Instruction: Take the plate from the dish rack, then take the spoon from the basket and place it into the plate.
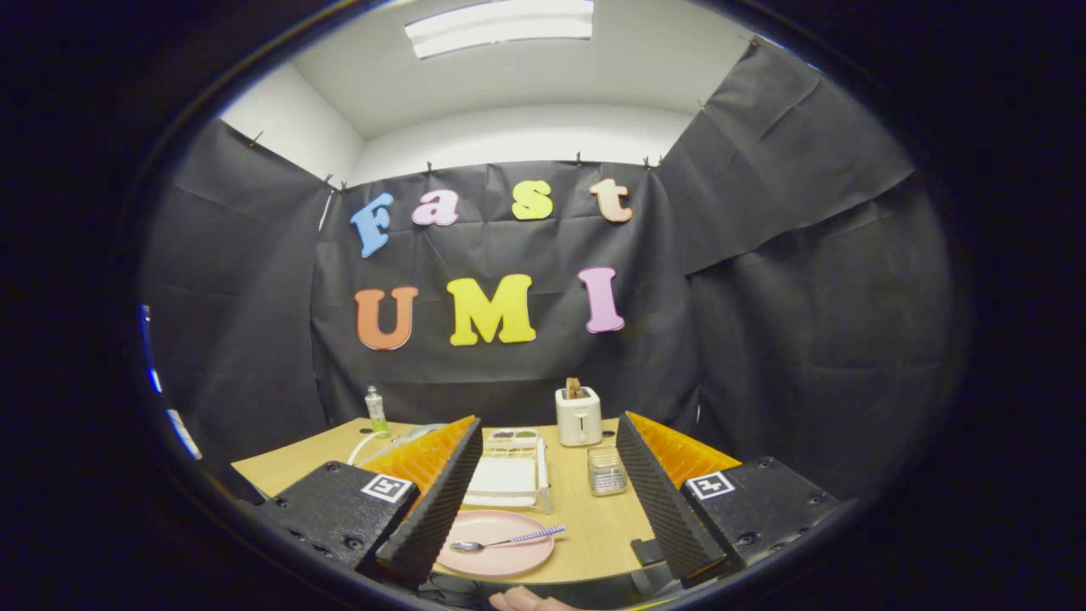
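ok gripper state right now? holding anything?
Gripper: open, holding nothing; the spoon lies on the plate between its fingers.

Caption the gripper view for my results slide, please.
Open gripper above the table: spoon resting on pink plate, dish rack beyond.

The hand-held two-finger gripper (543, 501) shows two ridged, sawtooth-faced wedge fingers (433, 509) on boxy textured black mounts, each mount studded with small screws and topped by a square black-and-white marker tag (386, 487).
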Demonstrator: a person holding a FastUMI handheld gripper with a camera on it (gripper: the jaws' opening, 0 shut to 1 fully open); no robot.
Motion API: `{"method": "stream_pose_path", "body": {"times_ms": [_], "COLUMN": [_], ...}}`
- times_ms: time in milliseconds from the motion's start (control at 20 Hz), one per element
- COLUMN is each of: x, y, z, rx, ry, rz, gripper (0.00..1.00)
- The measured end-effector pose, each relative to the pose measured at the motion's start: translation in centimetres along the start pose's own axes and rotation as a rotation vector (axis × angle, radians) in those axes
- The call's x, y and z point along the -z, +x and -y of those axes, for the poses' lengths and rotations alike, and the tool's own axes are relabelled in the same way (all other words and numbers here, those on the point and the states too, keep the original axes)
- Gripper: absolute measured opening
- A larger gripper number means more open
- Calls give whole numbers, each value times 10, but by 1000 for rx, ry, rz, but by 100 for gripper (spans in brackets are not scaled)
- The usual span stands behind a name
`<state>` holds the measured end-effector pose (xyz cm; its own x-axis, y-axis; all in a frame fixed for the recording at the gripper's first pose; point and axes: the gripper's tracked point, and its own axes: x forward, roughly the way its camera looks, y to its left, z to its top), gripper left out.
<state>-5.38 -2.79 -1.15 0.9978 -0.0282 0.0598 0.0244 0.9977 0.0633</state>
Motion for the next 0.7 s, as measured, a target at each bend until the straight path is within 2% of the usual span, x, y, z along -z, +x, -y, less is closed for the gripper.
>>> {"method": "stream_pose_path", "body": {"times_ms": [150,700], "x": [7,18], "y": [1,7], "z": [-4,6], "rx": [-18,10], "ry": [-2,6], "rz": [-5,-32], "gripper": [100,100]}}
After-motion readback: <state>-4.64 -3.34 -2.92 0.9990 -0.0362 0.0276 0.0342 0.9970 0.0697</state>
